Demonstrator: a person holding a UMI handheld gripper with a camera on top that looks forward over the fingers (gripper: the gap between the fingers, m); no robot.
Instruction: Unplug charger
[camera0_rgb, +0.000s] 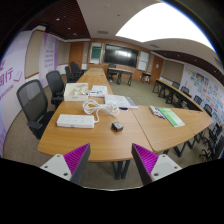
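Observation:
My gripper (111, 163) is open and empty, its two purple-padded fingers (77, 160) wide apart, held in the air well short of the near edge of a long wooden table (100, 140). On the table, beyond the fingers, lies a white power strip (75, 121) at the left. A white cable (93, 106) curls behind it toward the middle. A small dark object (117, 126), perhaps the charger, lies right of the strip.
Black office chairs (34, 100) stand along the table's left side. Papers (122, 101) and a green item (171, 116) lie on the table to the right. More tables run back toward a screen (122, 56) on the far wall. Floor lies between me and the table.

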